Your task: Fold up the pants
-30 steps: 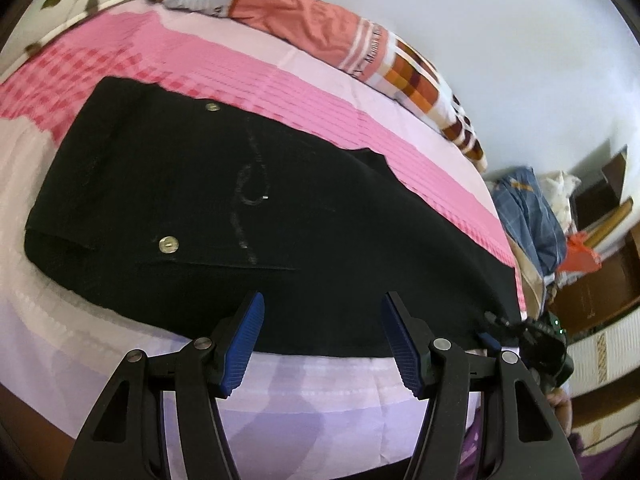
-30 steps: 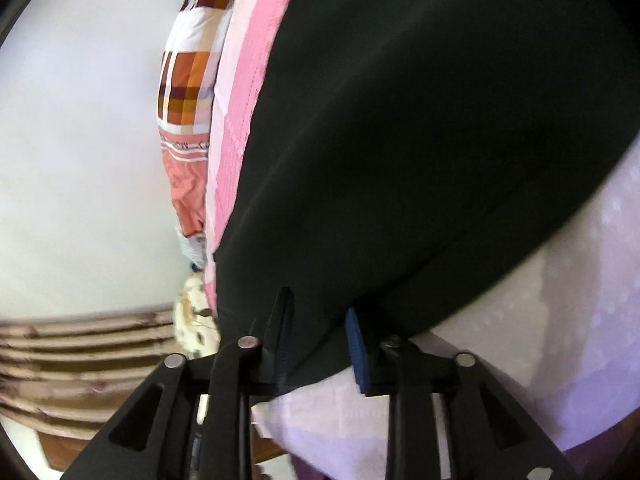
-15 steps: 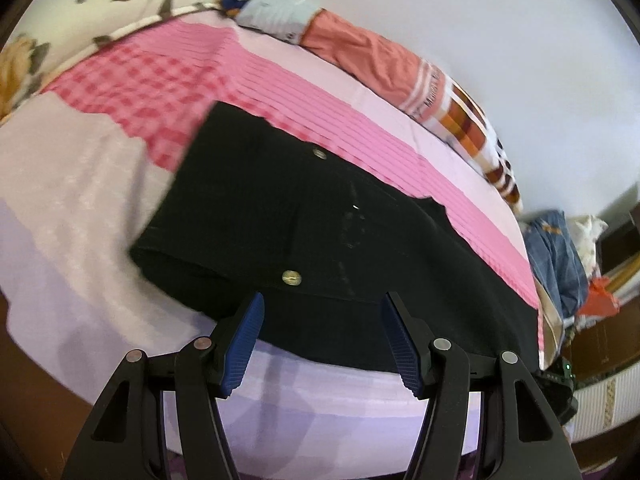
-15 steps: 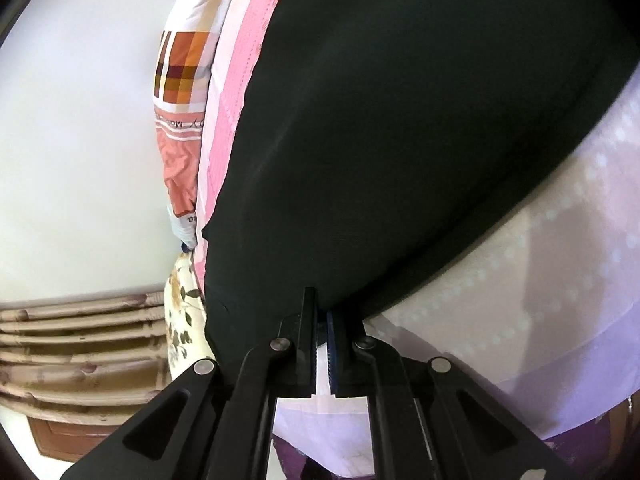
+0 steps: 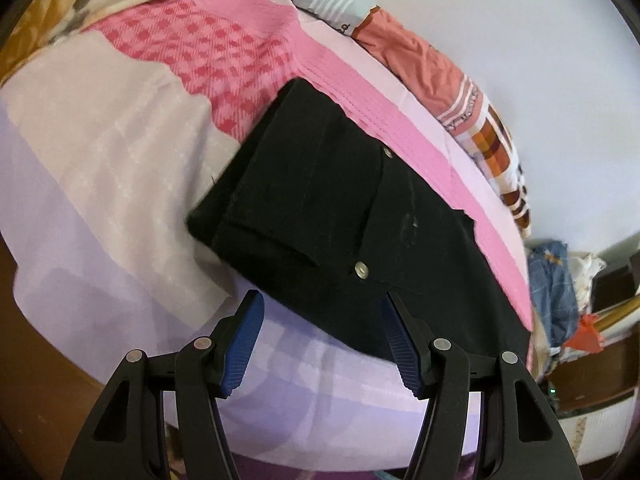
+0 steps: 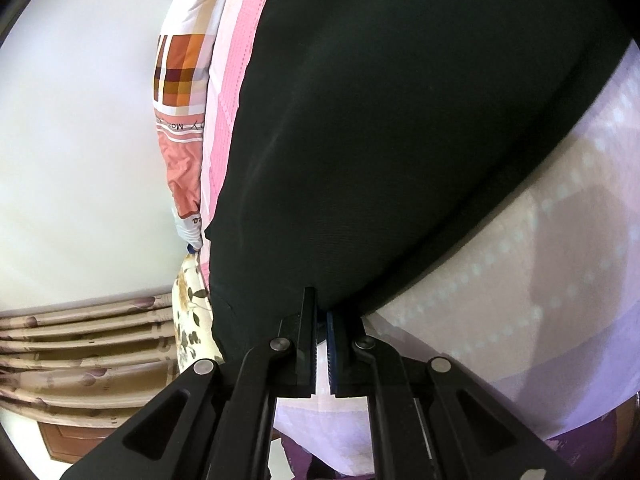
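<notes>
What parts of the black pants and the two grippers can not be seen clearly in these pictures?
- Left wrist view: the far leg end of the black pants is hidden behind the left gripper, whose jaws stand open and empty.
- Right wrist view: the pants run off the top edge.
- Right wrist view: the right gripper is shut on the hem; the pinched cloth hides between its fingers.

Black pants (image 5: 360, 216), pink checked bedsheet (image 5: 208, 44)

Pants (image 5: 360, 216) flat on bed (image 5: 100, 184), pillow (image 5: 452, 92) behind.
</notes>
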Demonstrator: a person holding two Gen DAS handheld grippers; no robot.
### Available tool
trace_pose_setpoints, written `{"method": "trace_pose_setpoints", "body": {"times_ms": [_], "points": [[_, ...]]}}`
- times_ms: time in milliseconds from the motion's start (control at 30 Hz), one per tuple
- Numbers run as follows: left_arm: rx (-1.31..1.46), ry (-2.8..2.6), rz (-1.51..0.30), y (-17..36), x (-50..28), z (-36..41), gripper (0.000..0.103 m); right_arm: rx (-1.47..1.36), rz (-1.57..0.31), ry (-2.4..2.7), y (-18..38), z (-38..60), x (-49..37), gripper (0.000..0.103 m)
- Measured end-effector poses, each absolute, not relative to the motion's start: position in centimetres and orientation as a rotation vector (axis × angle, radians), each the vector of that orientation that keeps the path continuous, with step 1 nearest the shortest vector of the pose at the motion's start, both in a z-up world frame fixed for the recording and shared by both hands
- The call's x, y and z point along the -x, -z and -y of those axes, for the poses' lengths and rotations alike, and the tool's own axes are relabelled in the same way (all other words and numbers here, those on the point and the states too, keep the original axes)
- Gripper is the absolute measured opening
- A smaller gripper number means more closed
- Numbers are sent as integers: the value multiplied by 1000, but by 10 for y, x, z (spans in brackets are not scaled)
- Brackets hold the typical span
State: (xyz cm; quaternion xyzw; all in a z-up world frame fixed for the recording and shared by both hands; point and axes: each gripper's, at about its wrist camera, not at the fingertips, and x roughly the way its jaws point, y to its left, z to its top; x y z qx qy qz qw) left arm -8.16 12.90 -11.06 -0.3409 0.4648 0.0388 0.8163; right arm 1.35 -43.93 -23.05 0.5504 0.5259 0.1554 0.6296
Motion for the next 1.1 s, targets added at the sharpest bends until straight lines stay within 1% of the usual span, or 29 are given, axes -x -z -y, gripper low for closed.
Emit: {"method": "trace_pose_setpoints", "body": {"times_ms": [100,167,200,233,300,467,533,700,867,1033,1100], "points": [[719,-66,-986,109,75,-132,61,-1264,-1206,-356,231,439,-13,6],[664,-94,-978,106,73,-132,48,-1265,-1206,-356,231,439,-13,6],[651,-107,-980,105,72,-132,37,-1264,-1206,-356,230,439,-13,6],[644,-121,-980,104,72,-134,30,-1260,-1207,-356,230,439,-13,6],[645,-129,-977,104,73,-137,27,-1253,-1206,-357,229,439,-13,6],[632,-180,-981,107,74,-146,24,-1249,-1213,-370,226,436,-11,6],[630,-209,-993,110,75,-151,21,-1247,-1214,-373,226,436,-11,6],[608,-185,-992,108,73,-156,20,-1275,-1213,-389,232,437,-13,6],[578,-181,-983,107,70,-153,20,-1377,-1206,-406,242,444,-9,8],[605,-180,-984,111,69,-156,21,-1411,-1082,-304,233,498,1,15],[581,-185,-986,110,68,-153,21,-1439,-1019,-229,234,533,6,16]]}}
